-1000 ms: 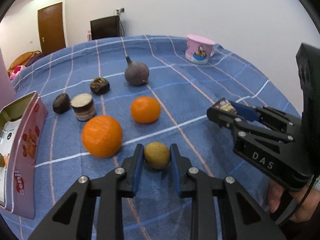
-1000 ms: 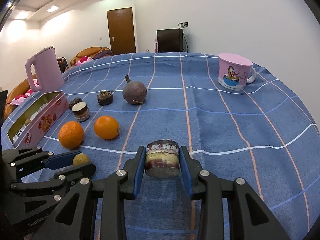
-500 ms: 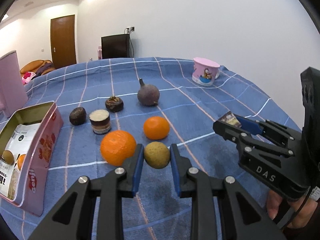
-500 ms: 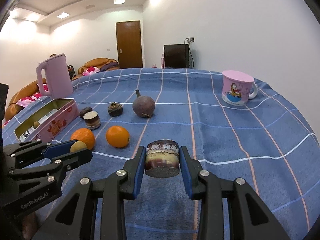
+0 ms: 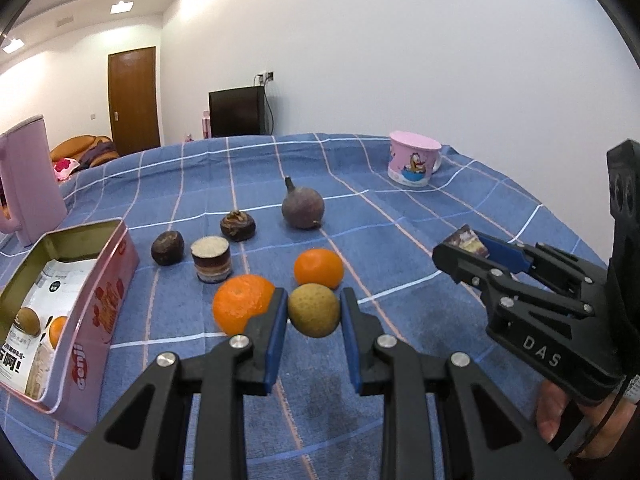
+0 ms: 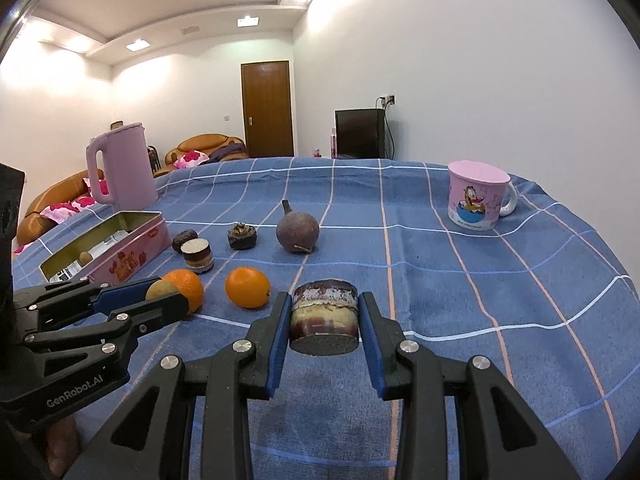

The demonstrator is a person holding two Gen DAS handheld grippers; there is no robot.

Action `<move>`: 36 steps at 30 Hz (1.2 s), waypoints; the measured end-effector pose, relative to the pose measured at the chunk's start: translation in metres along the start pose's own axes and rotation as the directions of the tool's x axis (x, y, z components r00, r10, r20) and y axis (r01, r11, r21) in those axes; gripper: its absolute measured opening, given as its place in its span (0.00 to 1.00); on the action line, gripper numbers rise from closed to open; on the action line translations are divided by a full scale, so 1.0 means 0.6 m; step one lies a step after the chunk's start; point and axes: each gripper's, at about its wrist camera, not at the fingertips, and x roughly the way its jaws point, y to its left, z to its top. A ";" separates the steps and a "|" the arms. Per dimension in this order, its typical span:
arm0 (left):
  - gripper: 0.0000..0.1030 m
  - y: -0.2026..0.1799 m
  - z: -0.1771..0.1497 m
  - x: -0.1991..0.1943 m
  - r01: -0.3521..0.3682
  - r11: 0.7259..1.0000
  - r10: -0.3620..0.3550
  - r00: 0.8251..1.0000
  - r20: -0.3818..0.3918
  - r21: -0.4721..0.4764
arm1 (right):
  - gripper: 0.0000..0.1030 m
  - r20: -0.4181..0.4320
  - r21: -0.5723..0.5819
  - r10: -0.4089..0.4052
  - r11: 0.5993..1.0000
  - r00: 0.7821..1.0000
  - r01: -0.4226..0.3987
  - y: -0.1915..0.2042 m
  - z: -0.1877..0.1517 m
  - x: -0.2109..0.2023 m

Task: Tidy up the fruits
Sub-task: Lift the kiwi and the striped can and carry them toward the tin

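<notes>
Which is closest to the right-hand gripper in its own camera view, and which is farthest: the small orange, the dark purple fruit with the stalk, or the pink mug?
From the right gripper, which is shut on a layered round piece:
1. Small orange, just ahead and slightly left.
2. Dark purple fruit, farther back, near the middle.
3. Pink mug, far back on the right.

Left tongs point(image 5: 314, 312) clamped on a round yellow-brown fruit point(image 5: 314, 310), blue pads pressing both sides, held above the tabletop, pointing down-forward. Right tongs point(image 6: 324, 316) clamped on a short layered cylinder point(image 6: 324, 322), same tilt. Fingers point(image 5: 560, 420) of the right hand wrap its handle.
</notes>
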 end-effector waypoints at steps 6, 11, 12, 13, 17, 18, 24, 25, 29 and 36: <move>0.27 -0.001 -0.001 -0.008 -0.007 1.000 0.007 1.000 0.026 0.007 | 0.35 0.028 -0.005 0.006 1.000 1.000 -0.006 0.001 -0.001 -0.007; 0.27 -0.001 -0.001 -0.013 -0.010 1.000 0.009 0.999 0.044 0.011 | 0.35 0.051 -0.009 0.006 1.000 0.999 -0.006 0.003 -0.003 -0.013; 0.27 -0.001 0.000 -0.014 -0.010 1.000 0.009 0.999 0.049 0.012 | 0.35 0.055 -0.010 0.007 1.000 0.998 -0.007 0.003 -0.003 -0.014; 0.27 -0.001 -0.001 -0.015 -0.010 1.000 0.010 0.999 0.052 0.013 | 0.34 0.059 -0.011 0.009 1.000 0.998 -0.008 0.003 -0.004 -0.015; 0.27 -0.001 -0.001 -0.020 -0.016 1.000 0.014 0.998 0.067 0.016 | 0.35 0.072 -0.010 0.013 1.000 0.997 -0.012 0.003 -0.004 -0.018; 0.27 -0.002 -0.001 -0.021 -0.017 1.000 0.015 0.997 0.071 0.016 | 0.35 0.075 -0.011 0.012 1.000 0.997 -0.012 0.003 -0.005 -0.019; 0.27 -0.004 0.000 -0.029 -0.022 0.999 0.020 0.995 0.097 0.023 | 0.35 0.103 -0.016 0.023 1.000 0.994 -0.021 0.004 -0.006 -0.026; 0.27 -0.004 0.000 -0.030 -0.025 0.999 0.023 0.994 0.102 0.025 | 0.35 0.106 -0.017 0.024 1.000 0.994 -0.022 0.004 -0.006 -0.027; 0.27 -0.006 0.001 -0.035 -0.034 0.999 0.030 0.992 0.124 0.031 | 0.35 0.122 -0.019 0.029 0.999 0.992 -0.027 0.004 -0.007 -0.031; 0.27 0.000 0.004 -0.042 -0.047 0.999 0.043 0.990 0.137 0.026 | 0.35 0.139 -0.026 0.033 0.999 0.990 -0.030 0.004 -0.008 -0.035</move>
